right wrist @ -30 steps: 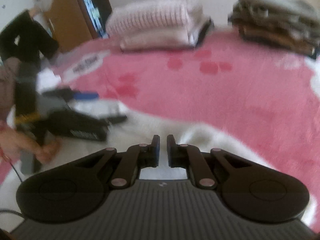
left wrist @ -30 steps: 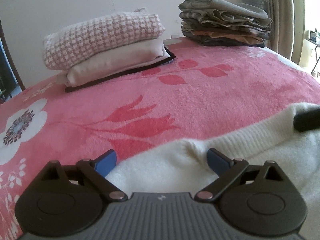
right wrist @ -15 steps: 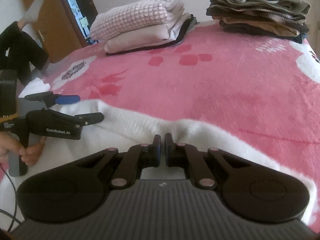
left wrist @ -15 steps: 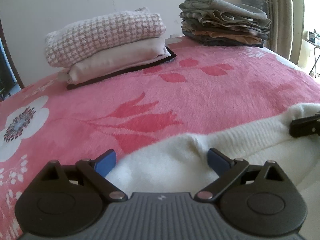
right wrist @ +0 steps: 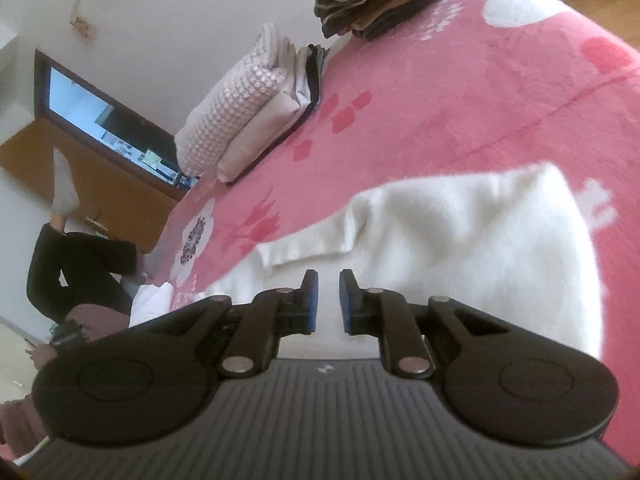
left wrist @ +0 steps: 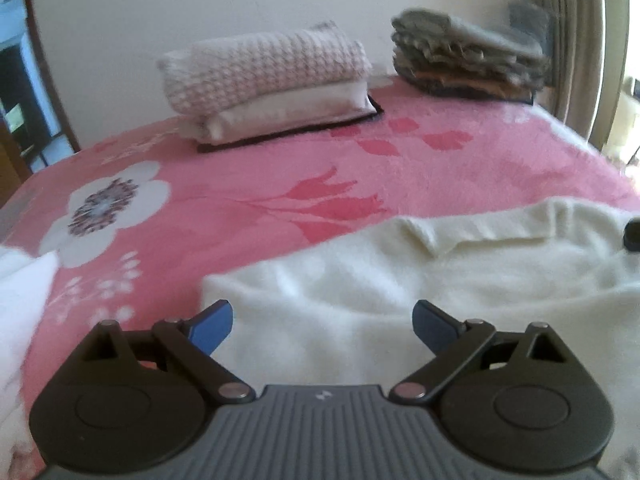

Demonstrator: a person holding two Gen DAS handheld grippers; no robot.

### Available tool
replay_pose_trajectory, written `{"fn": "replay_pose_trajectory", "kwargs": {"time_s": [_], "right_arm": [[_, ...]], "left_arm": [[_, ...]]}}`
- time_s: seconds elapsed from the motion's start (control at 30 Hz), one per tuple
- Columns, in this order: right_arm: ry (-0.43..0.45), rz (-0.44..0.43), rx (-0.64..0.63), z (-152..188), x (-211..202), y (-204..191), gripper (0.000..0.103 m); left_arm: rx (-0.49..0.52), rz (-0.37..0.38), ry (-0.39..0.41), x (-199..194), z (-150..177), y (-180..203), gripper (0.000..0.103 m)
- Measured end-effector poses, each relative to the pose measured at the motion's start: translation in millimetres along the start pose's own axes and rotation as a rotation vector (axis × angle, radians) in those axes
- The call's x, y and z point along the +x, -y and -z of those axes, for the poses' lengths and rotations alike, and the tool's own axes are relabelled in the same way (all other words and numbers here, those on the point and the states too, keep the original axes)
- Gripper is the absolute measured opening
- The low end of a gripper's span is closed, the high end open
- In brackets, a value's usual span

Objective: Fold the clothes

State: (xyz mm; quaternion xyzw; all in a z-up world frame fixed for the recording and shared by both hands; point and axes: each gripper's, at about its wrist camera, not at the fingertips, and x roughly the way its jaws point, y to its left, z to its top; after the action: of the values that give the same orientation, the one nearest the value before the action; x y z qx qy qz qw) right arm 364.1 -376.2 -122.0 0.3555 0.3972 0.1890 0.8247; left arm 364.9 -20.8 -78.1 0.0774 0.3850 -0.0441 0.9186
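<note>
Both of my tongs sit low in their frames over the cream sweater [left wrist: 420, 280], which lies spread on the pink flowered blanket [left wrist: 240, 200] of the bed. My left tongs [left wrist: 322, 322] stand wide apart, the blue-tipped fingers [left wrist: 212, 322] spread to either side with nothing between them, hanging over the sweater's near left part in the lower middle of the frame. The sweater's ribbed band runs across the right middle of that view, with a small fold in it. My right tongs [right wrist: 328, 300] are nearly together with a narrow gap left between the blue pads [right wrist: 311, 300]; I see no cloth caught in that gap, only the sweater behind it. That view is tilted, so the bed slopes up to the upper right, and the sweater [right wrist: 460, 248] fills the centre and right of the frame. Toward the back of the bed, in the upper middle of the left view, a checked pink and white folded pile [left wrist: 268, 80] rests on paler folded pieces. Well apart from it, at the upper right, stands a stack of grey and brown folded clothes [left wrist: 468, 60]. At the left edge of the right view a person's dark trouser legs [right wrist: 72, 264] show.
</note>
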Motion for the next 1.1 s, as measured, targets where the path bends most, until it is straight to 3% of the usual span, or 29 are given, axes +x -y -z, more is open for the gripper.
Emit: {"fn": "replay_pose_trajectory", "kwargs": {"time_s": [0.13,0.3,0.53,0.8,0.97,1.1], "right_arm": [[-0.005,0.01,0.028,17.3,-23.9,-15.1,0.017],[-0.046,0.002,0.059,38.1,-62.6,-43.2,0.02],[-0.118,-0.023,-0.01,85.2,-142.4,-82.5,0.04],[-0.246,0.092,-0.18,184.8,-191.7,-98.3,0.046],[-0.294,0.178,-0.31,250.0,-210.6,-106.3,0.054],[-0.315,0.261,-0.427,286.1,-199.9,-113.6,0.066]], "left_arm": [[-0.045,0.003,0.042,-66.2,8.7,-18.8,0.097],[0.001,-0.006,0.028,-158.9,26.7,-30.6,0.097],[0.046,-0.047,-0.17,-248.1,99.7,-19.5,0.097],[-0.116,-0.067,-0.381,-257.5,207.1,3.4,0.097],[-0.207,-0.062,-0.392,-257.2,236.6,15.9,0.097],[-0.165,-0.101,-0.368,-260.5,238.6,25.4,0.097]]}}
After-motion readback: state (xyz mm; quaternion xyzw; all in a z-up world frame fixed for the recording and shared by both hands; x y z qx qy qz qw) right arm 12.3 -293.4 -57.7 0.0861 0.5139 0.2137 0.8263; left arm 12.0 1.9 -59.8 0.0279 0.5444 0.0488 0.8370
